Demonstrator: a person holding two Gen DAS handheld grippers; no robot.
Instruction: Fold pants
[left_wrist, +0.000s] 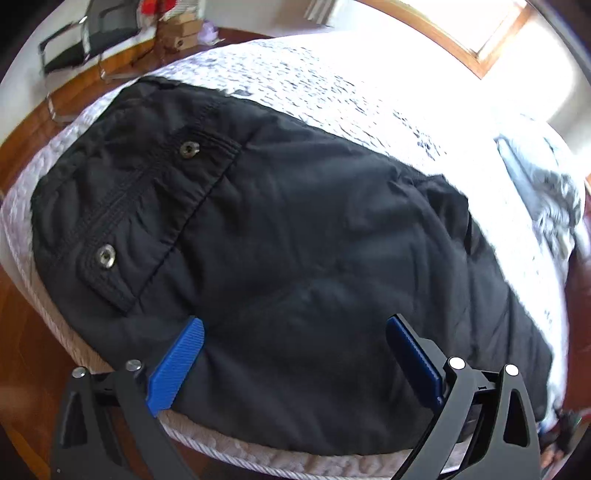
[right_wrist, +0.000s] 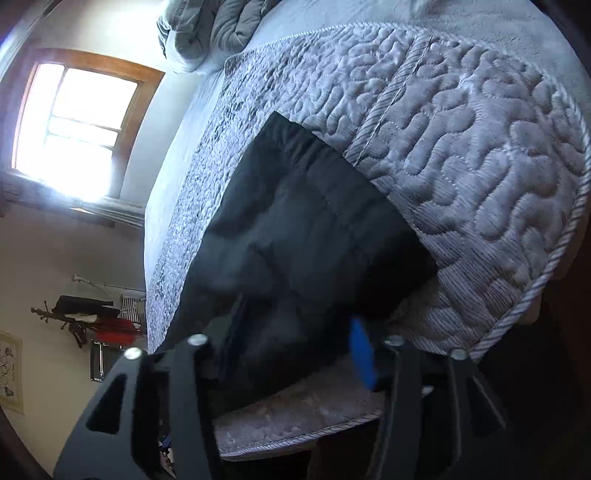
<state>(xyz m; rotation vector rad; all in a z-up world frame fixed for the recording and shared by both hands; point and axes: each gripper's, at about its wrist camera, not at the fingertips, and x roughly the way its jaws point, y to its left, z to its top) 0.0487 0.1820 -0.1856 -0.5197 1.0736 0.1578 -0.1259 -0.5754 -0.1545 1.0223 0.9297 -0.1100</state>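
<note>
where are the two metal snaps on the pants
In the left wrist view, both snaps sit on the pocket flap at the pants' left side, near the mattress edge.

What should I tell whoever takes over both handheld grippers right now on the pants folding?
Left gripper: open, blue fingers spread over the near edge of the black fabric pants, holding nothing.
Right gripper: open, over the other end of the pants; only one blue finger shows clearly, and nothing looks pinched.
Pants: lying flat on the white quilted bedspread, close to the bed's near edge, pocket flap with two metal snaps facing up.
Done: they appear laid in a compact shape, possibly folded once; I cannot count the layers.
Left: probably grasp an edge and finish folding.
</note>
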